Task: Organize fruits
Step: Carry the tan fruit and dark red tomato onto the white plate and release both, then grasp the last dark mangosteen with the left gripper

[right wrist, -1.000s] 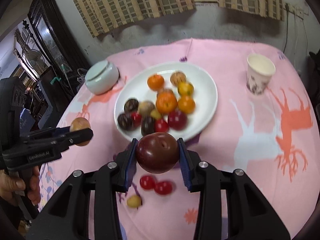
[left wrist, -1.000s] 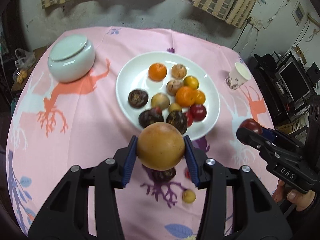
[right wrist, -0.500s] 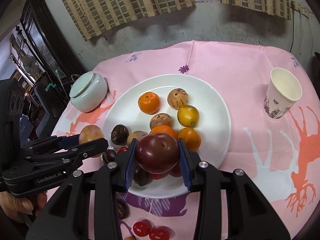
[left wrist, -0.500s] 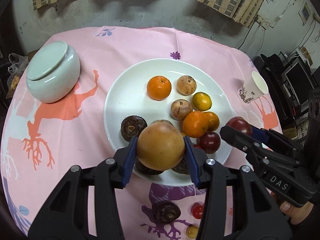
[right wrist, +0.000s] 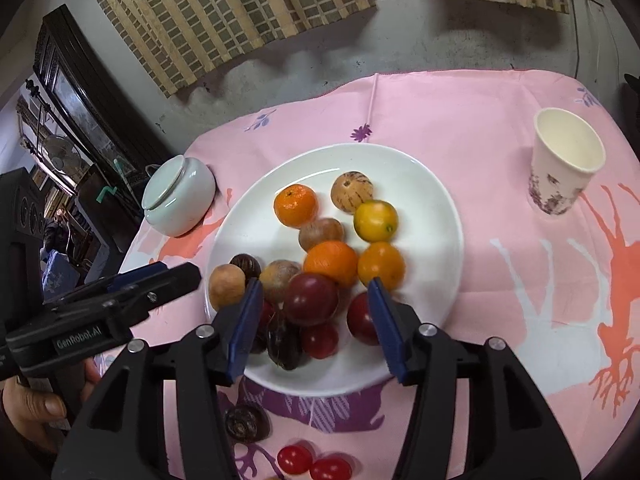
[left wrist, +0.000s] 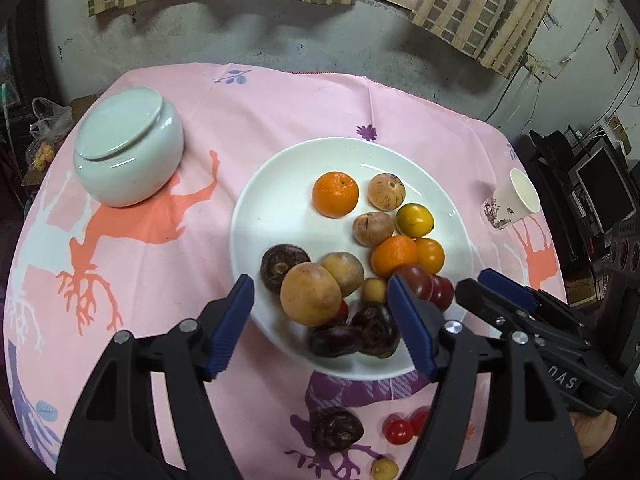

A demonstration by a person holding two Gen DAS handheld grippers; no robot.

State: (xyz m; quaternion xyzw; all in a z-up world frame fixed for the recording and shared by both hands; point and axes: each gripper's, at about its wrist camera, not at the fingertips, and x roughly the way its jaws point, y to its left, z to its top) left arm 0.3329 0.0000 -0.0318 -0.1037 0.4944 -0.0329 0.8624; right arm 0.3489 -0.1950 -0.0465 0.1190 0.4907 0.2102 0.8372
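- The left gripper (left wrist: 320, 320), jaws opening, hangs over the white plate (left wrist: 280, 184) at lower centre; the tan fruit (left wrist: 310, 294) lies loose between them.
- The right gripper (right wrist: 314, 324), jaws opening, frames a dark red plum (right wrist: 311, 299) resting on the piled fruit.

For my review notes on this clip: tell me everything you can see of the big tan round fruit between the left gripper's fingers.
The tan fruit is round, the largest on the white plate, with a dull yellow-brown, faintly mottled skin and no stem showing. It lies at the plate's near left edge, on top of other fruit, against a paler tan fruit and a dark brown one. The left gripper is opening; its blue pads stand clear of the fruit on both sides.
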